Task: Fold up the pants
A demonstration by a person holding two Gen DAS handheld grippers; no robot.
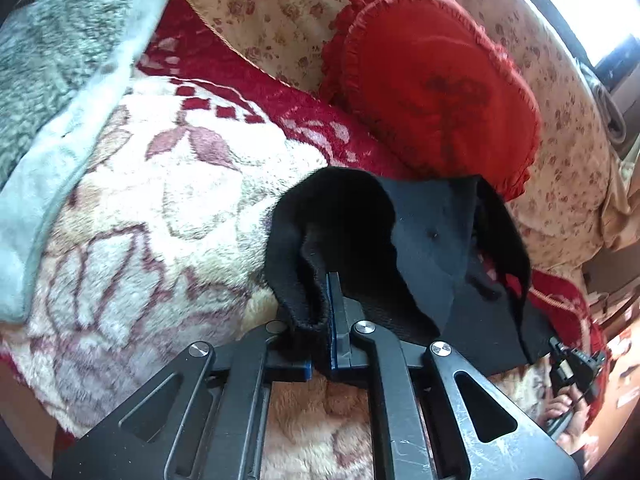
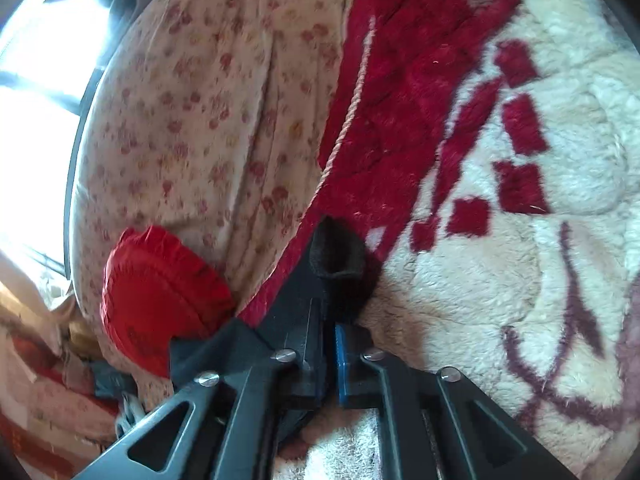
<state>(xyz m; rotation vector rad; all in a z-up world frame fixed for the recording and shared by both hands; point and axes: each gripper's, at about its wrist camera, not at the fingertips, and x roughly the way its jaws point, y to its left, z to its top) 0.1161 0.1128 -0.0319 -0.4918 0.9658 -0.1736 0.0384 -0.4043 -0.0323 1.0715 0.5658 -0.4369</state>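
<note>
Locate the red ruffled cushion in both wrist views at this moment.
In the left wrist view the red ruffled cushion lies upper right on the floral sheet, just behind the black pants; in the right wrist view it sits lower left.

We are in a home bedroom: a bed spread with a plush cream-and-red floral blanket (image 1: 160,200), a beige rose-print quilt (image 1: 280,12), a red frilled cushion (image 1: 432,80) by its far edge, a bright window (image 2: 36,80) beyond.
</note>
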